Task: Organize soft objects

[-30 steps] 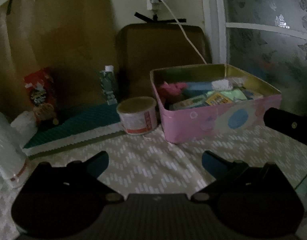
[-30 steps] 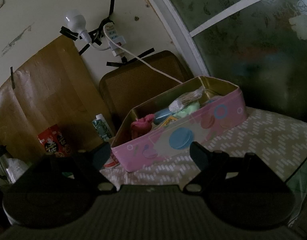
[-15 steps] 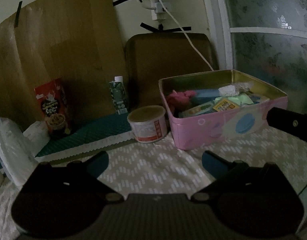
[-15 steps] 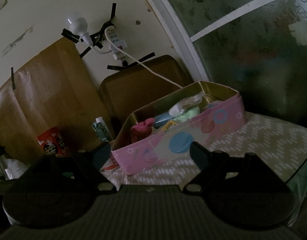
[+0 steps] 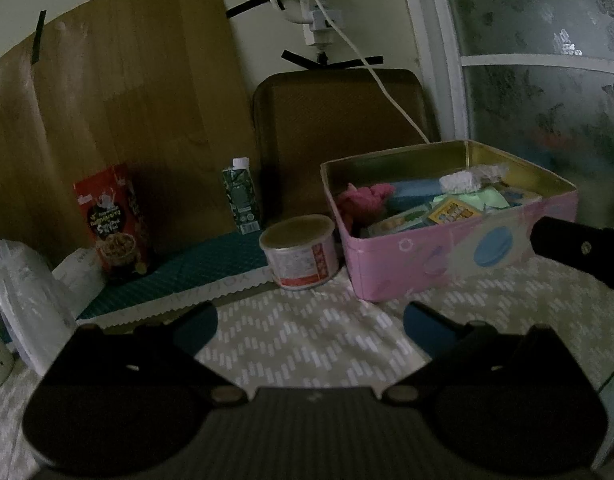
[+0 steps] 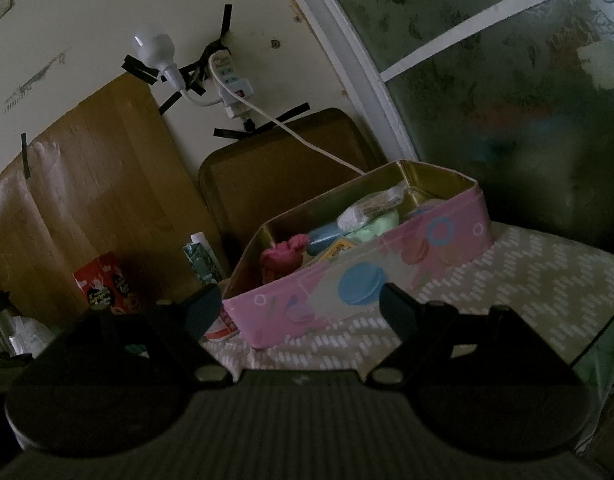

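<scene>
Both grippers empty, jaws wide apart: left gripper (image 5: 309,320) and right gripper (image 6: 301,300) hang over the patterned bench cloth (image 5: 307,340), short of the pink tin (image 5: 447,256). Vs a sec ago, both views have pulled back and tilted up; the tin sits further off, more wall showing. Soft things, incl. pink cloth (image 5: 365,198) and green pad (image 6: 377,226), lie inside the tin near the bench's back right. Looks like packing's done, or nearly.

The pink tin's (image 5: 447,256) near wall hides the lower halves of its contents.
</scene>
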The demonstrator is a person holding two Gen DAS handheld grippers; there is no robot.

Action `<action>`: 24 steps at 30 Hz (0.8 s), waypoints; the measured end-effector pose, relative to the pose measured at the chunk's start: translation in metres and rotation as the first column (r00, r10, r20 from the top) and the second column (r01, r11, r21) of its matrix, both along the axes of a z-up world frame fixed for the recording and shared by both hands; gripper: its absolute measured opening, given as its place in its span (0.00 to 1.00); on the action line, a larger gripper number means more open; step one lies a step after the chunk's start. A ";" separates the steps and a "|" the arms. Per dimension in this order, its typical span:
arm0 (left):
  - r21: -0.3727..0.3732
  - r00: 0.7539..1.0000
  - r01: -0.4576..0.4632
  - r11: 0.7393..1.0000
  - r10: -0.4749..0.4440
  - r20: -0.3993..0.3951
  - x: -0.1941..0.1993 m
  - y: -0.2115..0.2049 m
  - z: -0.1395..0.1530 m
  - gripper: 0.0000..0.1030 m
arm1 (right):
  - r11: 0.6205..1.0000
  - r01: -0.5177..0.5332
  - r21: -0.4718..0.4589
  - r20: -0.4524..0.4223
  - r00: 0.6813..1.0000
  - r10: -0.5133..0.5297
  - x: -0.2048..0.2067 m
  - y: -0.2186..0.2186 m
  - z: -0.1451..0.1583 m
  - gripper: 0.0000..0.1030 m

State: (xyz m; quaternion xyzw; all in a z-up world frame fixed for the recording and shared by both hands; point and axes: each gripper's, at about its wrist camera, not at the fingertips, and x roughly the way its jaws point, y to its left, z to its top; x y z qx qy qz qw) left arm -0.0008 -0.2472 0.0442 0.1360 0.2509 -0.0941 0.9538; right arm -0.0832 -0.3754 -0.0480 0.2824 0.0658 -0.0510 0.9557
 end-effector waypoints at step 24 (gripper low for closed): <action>0.013 0.999 0.009 1.000 -0.009 0.031 -0.002 0.003 0.004 1.00 | 1.000 0.005 -0.002 0.000 1.000 -0.005 0.000 0.002 -0.001 0.86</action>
